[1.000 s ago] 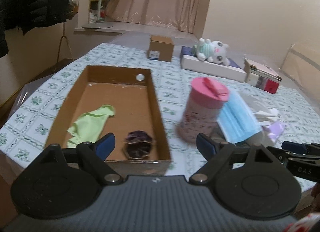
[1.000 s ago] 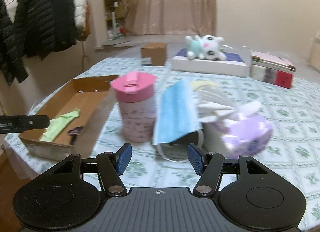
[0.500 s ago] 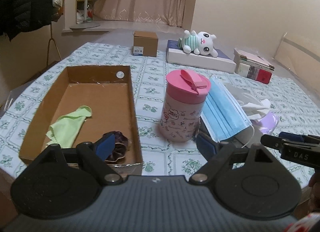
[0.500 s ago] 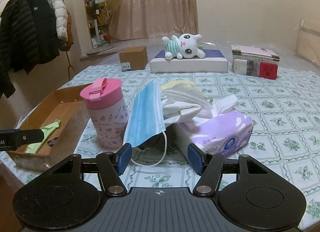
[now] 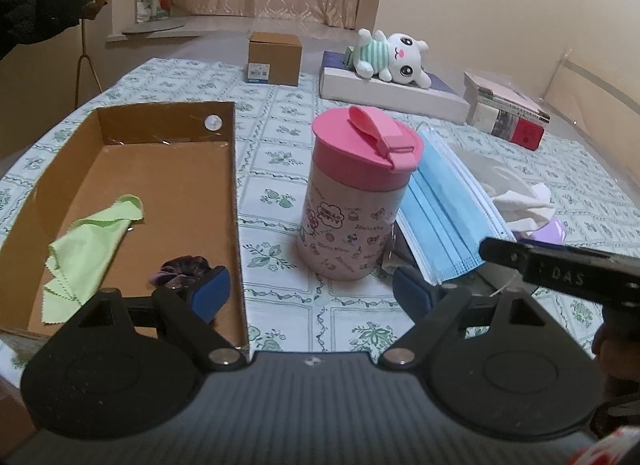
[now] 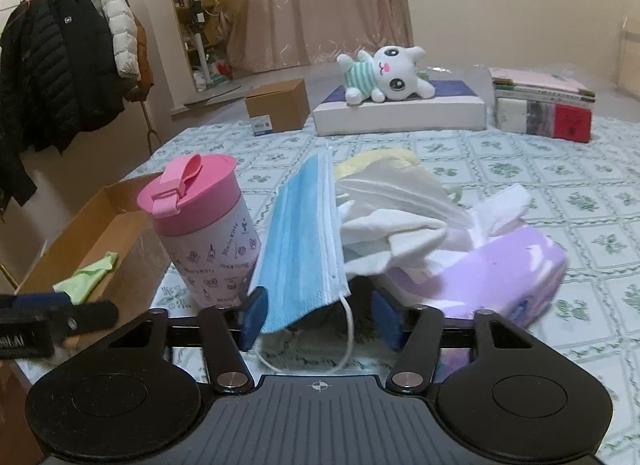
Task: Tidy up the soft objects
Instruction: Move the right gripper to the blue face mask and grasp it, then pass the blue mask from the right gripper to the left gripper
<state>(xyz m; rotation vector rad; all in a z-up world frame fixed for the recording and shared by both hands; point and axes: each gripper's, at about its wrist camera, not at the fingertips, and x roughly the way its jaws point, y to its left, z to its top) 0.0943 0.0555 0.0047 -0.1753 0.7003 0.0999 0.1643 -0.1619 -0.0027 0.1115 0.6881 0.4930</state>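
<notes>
While the right claw (image 6: 316,319) closes around it untouched, the pleated blue mask (image 6: 302,245) leans, left claw (image 5: 310,295) wide

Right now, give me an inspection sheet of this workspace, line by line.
Surface: table under a floral-check cloth.
Job's things: green cloth and purple scrunchie in cardboard box; blue face mask leaning on a white fabric pile.
Clutter: pink-lidded tumbler, purple tissue pack, plush cat, books.
Grippers: left gripper open; right gripper closing around the mask's lower edge.
Cables: nothing seen.
Surroundings: coat rack, curtain.
</notes>
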